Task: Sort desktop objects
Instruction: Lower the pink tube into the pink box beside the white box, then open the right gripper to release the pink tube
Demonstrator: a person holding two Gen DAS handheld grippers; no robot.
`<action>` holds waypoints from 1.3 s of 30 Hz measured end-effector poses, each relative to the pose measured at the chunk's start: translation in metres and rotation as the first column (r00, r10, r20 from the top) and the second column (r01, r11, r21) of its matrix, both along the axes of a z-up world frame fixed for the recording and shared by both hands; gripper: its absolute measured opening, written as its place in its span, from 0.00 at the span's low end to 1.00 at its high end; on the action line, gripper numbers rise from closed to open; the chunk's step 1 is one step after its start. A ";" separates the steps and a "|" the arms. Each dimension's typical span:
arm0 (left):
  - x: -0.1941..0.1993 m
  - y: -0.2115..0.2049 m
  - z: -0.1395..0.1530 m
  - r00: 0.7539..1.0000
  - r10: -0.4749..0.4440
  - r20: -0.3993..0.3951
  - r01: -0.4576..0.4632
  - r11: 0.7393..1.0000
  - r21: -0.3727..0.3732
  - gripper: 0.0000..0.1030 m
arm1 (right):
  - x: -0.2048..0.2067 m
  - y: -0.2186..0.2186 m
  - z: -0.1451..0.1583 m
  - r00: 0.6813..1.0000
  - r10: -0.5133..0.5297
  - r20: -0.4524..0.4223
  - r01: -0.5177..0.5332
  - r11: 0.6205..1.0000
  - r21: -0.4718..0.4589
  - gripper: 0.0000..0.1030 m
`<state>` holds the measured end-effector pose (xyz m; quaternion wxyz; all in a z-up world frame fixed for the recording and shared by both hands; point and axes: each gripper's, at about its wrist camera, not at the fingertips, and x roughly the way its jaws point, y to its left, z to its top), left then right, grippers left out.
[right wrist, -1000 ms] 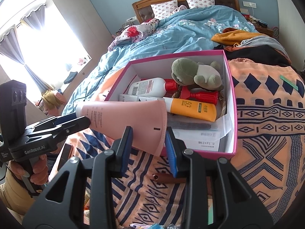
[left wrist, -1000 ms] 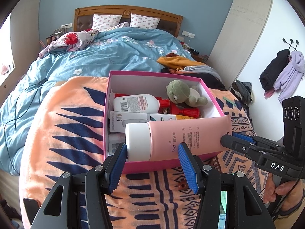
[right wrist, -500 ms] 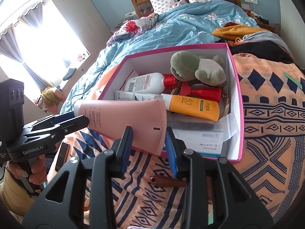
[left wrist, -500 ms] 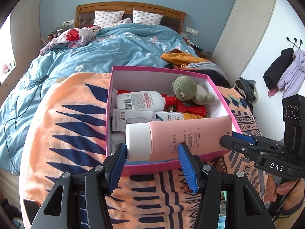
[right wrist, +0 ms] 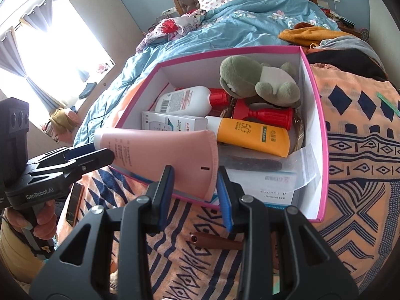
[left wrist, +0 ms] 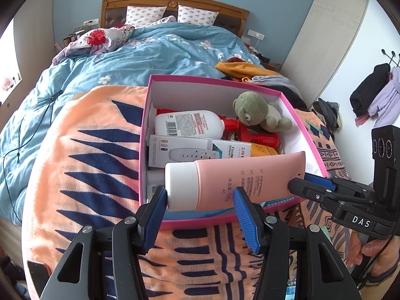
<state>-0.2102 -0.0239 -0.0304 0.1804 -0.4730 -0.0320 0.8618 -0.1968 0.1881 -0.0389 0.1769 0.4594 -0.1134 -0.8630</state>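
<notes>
A pink tube [left wrist: 240, 180] with a white cap hangs level over the near part of the pink box [left wrist: 215, 81]. My left gripper [left wrist: 200, 200] is shut on its cap end. My right gripper [right wrist: 195, 182] is shut on its flat crimped end [right wrist: 195, 160]. The box [right wrist: 322, 135] holds a white bottle [left wrist: 187, 125], a remote-control carton [left wrist: 190, 150], an orange tube [right wrist: 252, 136], a red bottle [right wrist: 265, 117] and a green plush frog [right wrist: 255, 82].
The box sits on an orange and navy patterned blanket [left wrist: 87, 162] at the foot of a bed with a blue duvet [left wrist: 150, 55]. A brown pen-like tube [right wrist: 215, 241] lies on the blanket in front of the box. A phone [right wrist: 75, 203] lies at the left.
Both grippers have carried the pink tube forward over the box; the box and its contents look larger and nearer. The hold on the tube is unchanged.
</notes>
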 end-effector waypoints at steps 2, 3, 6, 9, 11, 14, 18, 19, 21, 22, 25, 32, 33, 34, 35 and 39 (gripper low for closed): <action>-0.001 -0.001 -0.002 1.000 0.003 0.003 -0.003 1.000 -0.002 0.54 | -0.002 -0.001 -0.004 1.000 0.004 0.007 -0.004 1.000 0.004 0.35; -0.002 -0.001 -0.002 1.000 0.004 0.004 -0.004 1.000 -0.003 0.54 | -0.003 -0.002 -0.005 1.000 0.005 0.011 -0.005 1.000 0.005 0.35; -0.003 -0.001 -0.005 1.000 0.005 0.007 -0.005 1.000 -0.009 0.54 | -0.005 -0.003 -0.009 1.000 0.011 0.019 -0.011 1.000 0.011 0.35; -0.004 0.000 -0.008 1.000 0.005 0.012 -0.004 1.000 -0.016 0.54 | -0.006 -0.004 -0.013 1.000 0.015 0.028 -0.015 1.000 0.014 0.35; -0.005 0.000 -0.011 1.000 0.005 0.016 -0.004 1.000 -0.024 0.54 | -0.008 -0.005 -0.015 0.999 0.018 0.032 -0.019 1.000 0.018 0.35; -0.005 0.002 -0.016 1.000 0.006 0.021 -0.005 0.999 -0.037 0.54 | -0.009 -0.006 -0.016 0.999 0.024 0.033 -0.025 0.999 0.029 0.35; -0.006 0.001 -0.019 1.000 0.009 0.029 -0.008 0.999 -0.044 0.52 | -0.011 -0.007 -0.017 0.999 0.034 0.033 -0.036 0.998 0.046 0.35; -0.006 0.001 -0.020 0.999 0.010 0.031 -0.008 0.999 -0.047 0.52 | -0.011 -0.008 -0.018 0.999 0.039 0.035 -0.041 0.998 0.053 0.35; -0.006 0.001 -0.021 1.000 0.011 0.029 -0.009 0.999 -0.053 0.52 | -0.013 -0.010 -0.018 0.998 0.051 0.040 -0.053 0.996 0.067 0.35; -0.006 0.001 -0.021 1.000 0.006 0.029 -0.005 0.999 -0.050 0.48 | -0.014 -0.011 -0.018 0.998 0.055 0.042 -0.057 0.996 0.070 0.35; -0.005 0.003 -0.020 1.000 -0.002 0.022 0.003 0.999 -0.053 0.48 | -0.016 -0.015 -0.019 0.996 0.073 0.044 -0.077 0.993 0.084 0.35; -0.004 0.007 -0.019 1.000 -0.007 0.017 0.008 0.999 -0.046 0.48 | -0.020 -0.022 -0.019 0.993 0.105 0.048 -0.111 0.986 0.126 0.35; -0.003 0.007 -0.019 1.000 -0.008 0.015 0.009 0.999 -0.042 0.48 | -0.020 -0.022 -0.019 0.993 0.108 0.048 -0.113 0.985 0.128 0.35; -0.002 0.007 -0.018 1.000 -0.009 0.014 0.010 0.999 -0.039 0.48 | -0.020 -0.022 -0.019 0.993 0.109 0.048 -0.114 0.985 0.128 0.35; -0.001 0.007 -0.018 1.000 -0.012 0.013 0.012 0.999 -0.032 0.49 | -0.019 -0.021 -0.019 0.993 0.105 0.047 -0.110 0.987 0.120 0.35; 0.007 0.008 -0.013 1.000 -0.020 -0.010 0.020 1.000 -0.011 0.59 | -0.013 -0.015 -0.017 0.995 0.090 0.036 -0.092 0.992 0.084 0.35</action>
